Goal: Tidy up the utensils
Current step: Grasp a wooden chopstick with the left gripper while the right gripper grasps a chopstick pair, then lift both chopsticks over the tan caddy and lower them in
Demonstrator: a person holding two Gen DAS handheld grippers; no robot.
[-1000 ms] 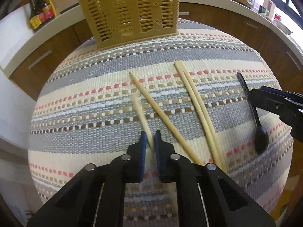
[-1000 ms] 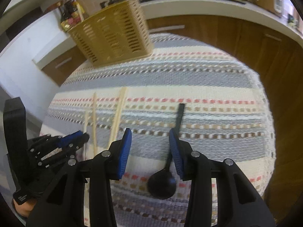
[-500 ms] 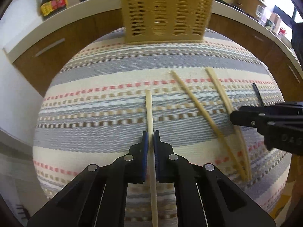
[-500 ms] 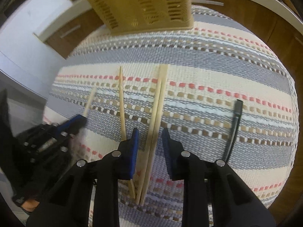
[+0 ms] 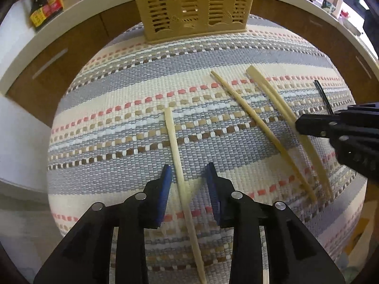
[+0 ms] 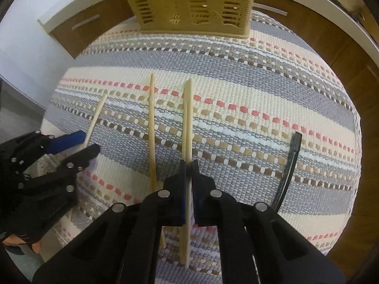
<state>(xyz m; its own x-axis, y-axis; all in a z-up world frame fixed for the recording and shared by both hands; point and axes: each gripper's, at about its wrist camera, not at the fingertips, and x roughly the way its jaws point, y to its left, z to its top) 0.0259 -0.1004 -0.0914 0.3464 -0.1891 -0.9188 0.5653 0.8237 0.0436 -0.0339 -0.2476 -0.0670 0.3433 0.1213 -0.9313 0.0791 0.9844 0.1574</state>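
Observation:
Several pale wooden chopsticks lie on a striped woven mat (image 5: 118, 108). My left gripper (image 5: 188, 171) is open, its blue pads either side of one chopstick (image 5: 176, 156) that rests on the mat. My right gripper (image 6: 189, 165) is shut on a pair of chopsticks (image 6: 187, 118) lying side by side; it also shows in the left wrist view (image 5: 300, 124). Another single chopstick (image 6: 152, 127) lies just left of the pair. A black spoon (image 6: 290, 165) lies at the right. A tan slotted utensil basket (image 5: 191, 4) stands at the mat's far edge.
Brown cabinet fronts and a white counter curve behind the mat. A dark sauce bottle (image 5: 43, 4) stands on the counter at far left. The left gripper shows in the right wrist view (image 6: 78, 145) at the mat's left edge.
My left gripper has opened and let go of its chopstick, which now lies on the mat. My right gripper has moved off the spoon, over the chopstick pair, and shut on it.

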